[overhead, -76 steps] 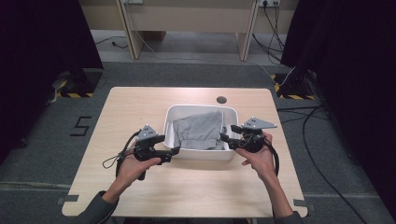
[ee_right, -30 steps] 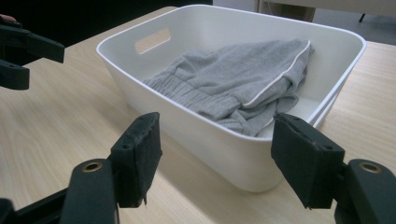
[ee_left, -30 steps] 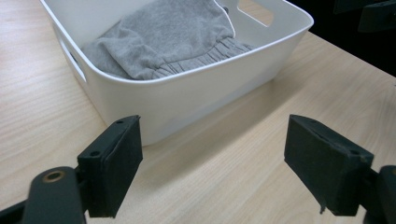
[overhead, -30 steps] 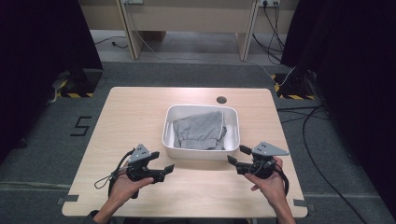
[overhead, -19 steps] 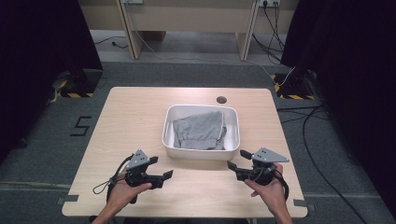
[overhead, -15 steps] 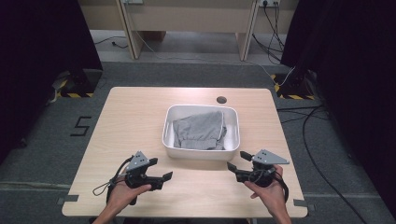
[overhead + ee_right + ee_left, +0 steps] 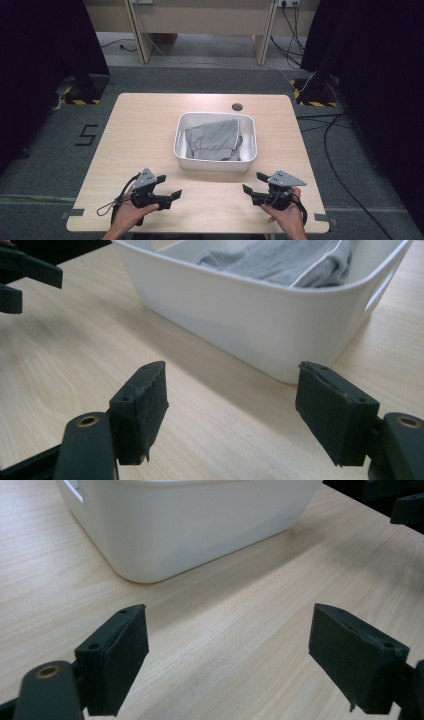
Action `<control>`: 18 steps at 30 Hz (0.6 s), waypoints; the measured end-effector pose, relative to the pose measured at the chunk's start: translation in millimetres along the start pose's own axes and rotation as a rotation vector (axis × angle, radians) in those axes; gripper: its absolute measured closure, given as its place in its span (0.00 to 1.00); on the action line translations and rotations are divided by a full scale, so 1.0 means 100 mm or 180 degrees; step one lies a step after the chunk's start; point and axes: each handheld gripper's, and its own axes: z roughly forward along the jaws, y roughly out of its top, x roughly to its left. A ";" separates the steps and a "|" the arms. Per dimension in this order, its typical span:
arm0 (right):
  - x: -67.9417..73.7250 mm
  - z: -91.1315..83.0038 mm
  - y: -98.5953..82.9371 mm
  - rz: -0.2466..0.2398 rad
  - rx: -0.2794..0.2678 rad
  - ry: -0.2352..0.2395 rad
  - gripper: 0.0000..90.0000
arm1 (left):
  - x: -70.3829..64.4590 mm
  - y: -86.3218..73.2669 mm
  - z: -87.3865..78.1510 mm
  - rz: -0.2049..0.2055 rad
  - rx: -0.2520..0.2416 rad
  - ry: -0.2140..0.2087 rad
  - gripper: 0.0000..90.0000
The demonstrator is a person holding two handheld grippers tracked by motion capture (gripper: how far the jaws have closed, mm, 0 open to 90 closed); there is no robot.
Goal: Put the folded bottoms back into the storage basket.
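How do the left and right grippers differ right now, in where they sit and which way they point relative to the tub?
The left gripper sits near the table's front-left, below the white tub's left corner; the right gripper sits front-right, below its right corner. The left gripper's jaws point rightward, the right gripper's leftward, toward each other. Shared: both are open, empty and clear of the tub, which holds the grey garment.

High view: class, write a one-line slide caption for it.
Two hand-held tongs, left and right, open above the table in front of a white tub holding grey cloth.
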 end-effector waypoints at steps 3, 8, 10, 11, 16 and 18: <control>0.01 0.01 -0.07 -0.0001 0.0052 -0.0003 0.33 | -0.01 -0.04 0.00 0.0006 0.0026 0.0000 0.17; 0.01 0.02 -0.16 0.0036 0.0097 0.0007 0.32 | -0.02 -0.12 0.00 0.0032 0.0072 0.0011 0.17; 0.02 0.02 -0.19 0.0033 0.0120 0.0013 0.32 | -0.03 -0.16 0.00 0.0056 0.0103 0.0024 0.17; 0.03 0.01 -0.20 0.0050 0.0131 0.0017 0.32 | -0.03 -0.17 0.00 0.0063 0.0110 0.0026 0.17; 0.05 0.02 -0.26 0.0032 0.0169 -0.0002 0.32 | -0.04 -0.23 -0.01 0.0071 0.0133 0.0051 0.17; 0.06 0.01 -0.29 0.0047 0.0186 0.0009 0.32 | -0.05 -0.26 -0.02 0.0063 0.0145 0.0041 0.17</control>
